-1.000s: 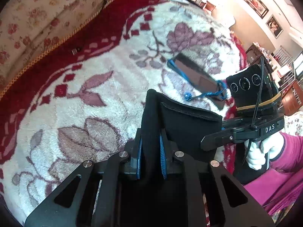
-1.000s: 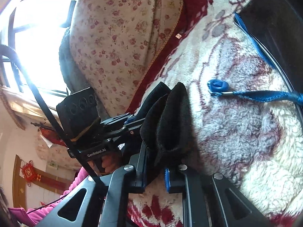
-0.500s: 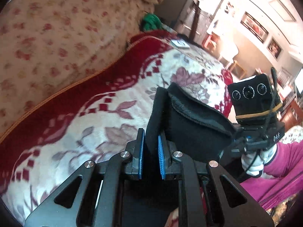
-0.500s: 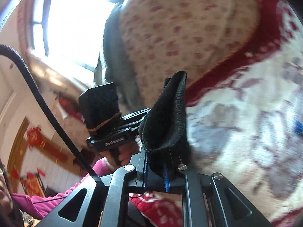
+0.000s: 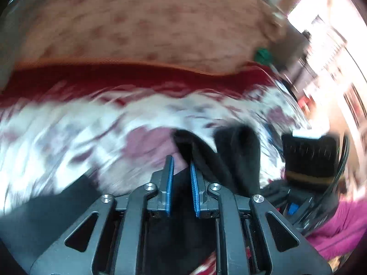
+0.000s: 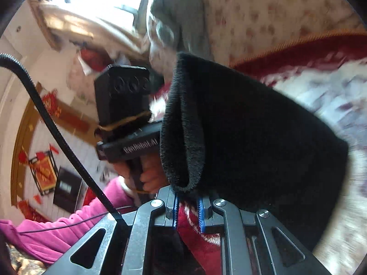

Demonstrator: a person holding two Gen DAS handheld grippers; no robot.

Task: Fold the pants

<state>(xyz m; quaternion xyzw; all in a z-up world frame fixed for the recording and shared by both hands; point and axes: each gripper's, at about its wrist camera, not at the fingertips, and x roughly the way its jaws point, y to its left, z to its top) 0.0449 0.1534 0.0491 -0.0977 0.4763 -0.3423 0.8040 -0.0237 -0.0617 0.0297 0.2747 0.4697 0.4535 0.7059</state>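
The black fleece pants (image 6: 240, 137) hang lifted above the bed, and my right gripper (image 6: 188, 204) is shut on their hem edge. In the blurred left wrist view the pants (image 5: 229, 160) sit just right of my left gripper (image 5: 181, 171). Its blue pads (image 5: 169, 183) stand a little apart, and dark cloth lies low between them; whether they pinch it is unclear. The other gripper shows in each view: the right one (image 5: 309, 160) and the left one (image 6: 128, 119).
A red and white plush floral blanket (image 5: 91, 126) covers the bed. A floral cushion or backrest (image 5: 137, 23) rises behind it. A pink-sleeved arm (image 6: 57, 229) holds the left tool. Room furniture and wall pictures (image 6: 43, 171) lie beyond.
Both grippers have swung up and sideways fast with the pants, so the views blur. The left pads, tight on the cloth before, now show a wider gap with the fold shifted right.
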